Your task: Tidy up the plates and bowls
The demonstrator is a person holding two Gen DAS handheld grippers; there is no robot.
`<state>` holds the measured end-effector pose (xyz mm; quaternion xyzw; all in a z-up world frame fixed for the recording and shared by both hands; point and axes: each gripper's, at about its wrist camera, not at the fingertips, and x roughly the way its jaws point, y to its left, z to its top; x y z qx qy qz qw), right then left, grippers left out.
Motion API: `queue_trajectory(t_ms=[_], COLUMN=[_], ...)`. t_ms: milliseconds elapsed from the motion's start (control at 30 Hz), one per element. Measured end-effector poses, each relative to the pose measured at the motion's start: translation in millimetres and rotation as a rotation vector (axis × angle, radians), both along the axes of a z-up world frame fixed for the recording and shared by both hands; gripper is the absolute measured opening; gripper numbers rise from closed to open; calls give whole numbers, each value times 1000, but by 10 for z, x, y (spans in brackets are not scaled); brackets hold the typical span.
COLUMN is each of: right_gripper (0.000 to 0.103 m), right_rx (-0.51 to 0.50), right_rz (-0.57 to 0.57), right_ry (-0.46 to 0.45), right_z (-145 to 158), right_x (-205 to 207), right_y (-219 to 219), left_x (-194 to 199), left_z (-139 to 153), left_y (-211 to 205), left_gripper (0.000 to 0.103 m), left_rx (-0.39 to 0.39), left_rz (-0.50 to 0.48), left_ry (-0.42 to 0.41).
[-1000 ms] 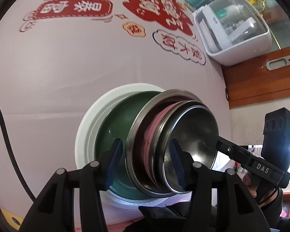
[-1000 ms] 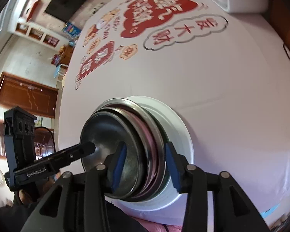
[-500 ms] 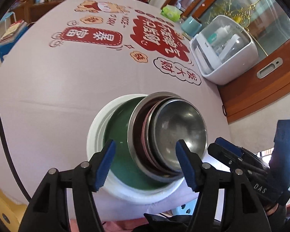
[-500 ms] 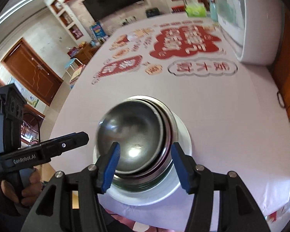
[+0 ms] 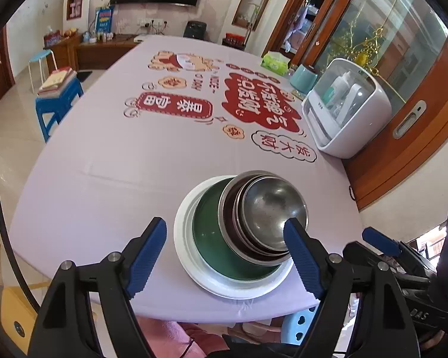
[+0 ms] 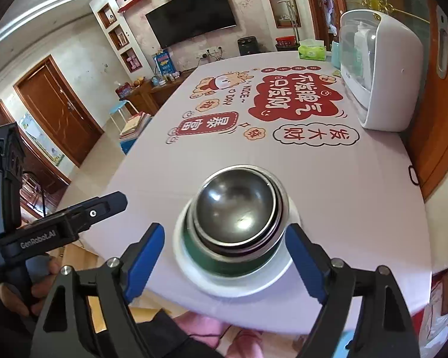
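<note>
A stack of dishes stands near the table's front edge: a white plate [image 5: 194, 271] at the bottom, a green bowl [image 5: 209, 238] in it, then nested steel bowls with the smallest steel bowl [image 5: 271, 211] on top. The right wrist view shows the same white plate [image 6: 271, 280] and top steel bowl [image 6: 236, 205]. My left gripper [image 5: 227, 256] hangs above the stack, its jaws opening, with nothing touching its blue pads. My right gripper [image 6: 224, 262] is also raised over the stack, jaws opening and free of the dishes. Each gripper appears in the other's view.
The pale printed tablecloth [image 5: 134, 155] covers a large table. A white appliance with a clear lid [image 5: 346, 110] stands at the right edge beside a wooden cabinet. A green tissue pack [image 5: 274, 62] and a teal cup [image 5: 303, 79] sit further back. A blue stool [image 5: 56, 101] stands left.
Both grippers have let go of the stack's rims, opened wide and risen back from it. The stack now looks smaller and rests untouched on the table.
</note>
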<state>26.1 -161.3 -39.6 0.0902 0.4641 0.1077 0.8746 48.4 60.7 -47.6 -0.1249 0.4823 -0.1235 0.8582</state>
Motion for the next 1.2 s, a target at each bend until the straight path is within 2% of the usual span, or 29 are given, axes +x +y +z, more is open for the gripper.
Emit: queue_trajectory(t_ms=[100,233,467,567,667,900,1200], right_gripper=[93,94,95,99,103,103,103], right_rx=[-8,-17,-106,-115,-116,-128,-108], right_rz=[-19,-47,-59,-60,-68,-106,-172], right_ry=[-14,-20,-37,-24,-21,13,9], right_z=[134,227,292,277,262,186,173], right_x=[-130,-304,-488,-509,-517,-511,-498], right_y=[37,91,202,233,235,200,45], left_x=[-95,-294,-461,-494,-528,-585,-579], left_z=[145,298,349,368,390,418,459], left_y=[-16,-49,-92,-86,-95,-113,-224], left_gripper=[82,89,92,93,102,102,102], left_rx=[19,47,107,132,169,228,297], left_rz=[-14,-19,8,27,42,79,82], left_ry=[-14,-54,-65,-67,-83,-104,-131])
